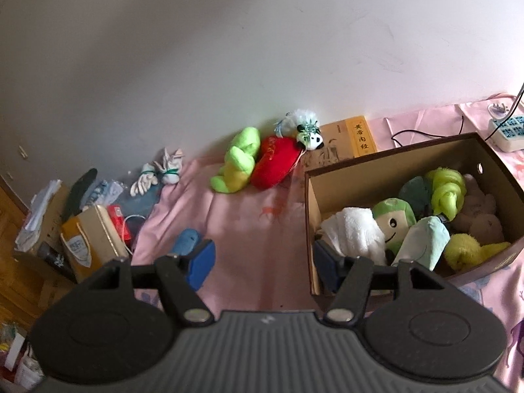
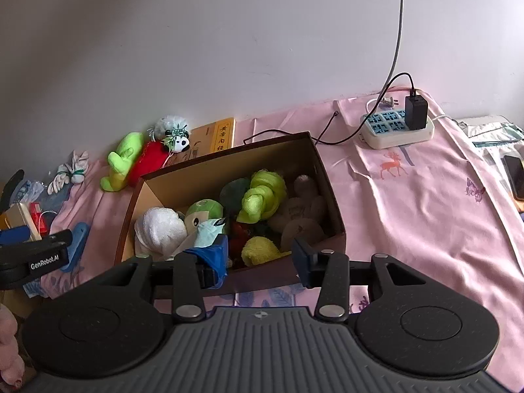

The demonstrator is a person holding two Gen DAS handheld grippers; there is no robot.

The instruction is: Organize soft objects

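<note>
**Both fingers free, loose toys left by the wall**

From the left wrist camera, I see my left gripper point(image 1: 262, 267) spread wide with nothing between its blue pads. Ahead of it, on the pink bedsheet point(image 1: 249, 216), a lime-green plush toy point(image 1: 236, 160) leans against a red plush cushion point(image 1: 278, 163), with a small panda plush point(image 1: 309, 137) touching the cushion's top; all three sit against the wall, well apart from my fingers. A small blue plush point(image 1: 187, 240) lies just beyond the left pad. The brown cardboard box point(image 1: 309, 229) stands to the right, crowded with soft toys.

From the right wrist camera, my right gripper point(image 2: 260, 262) is part-open and empty, hovering at the box's near wall point(image 2: 262, 275). A white fluffy towel bundle point(image 2: 160, 229) and a yellow plush point(image 2: 260, 249) lie inside, just past the pads.

I judge the next pick to be the blue plush, nearest my left fingers. To do it well, I would come down over its middle, close gently on the bulk, and lift clear before crossing to the box.
</note>
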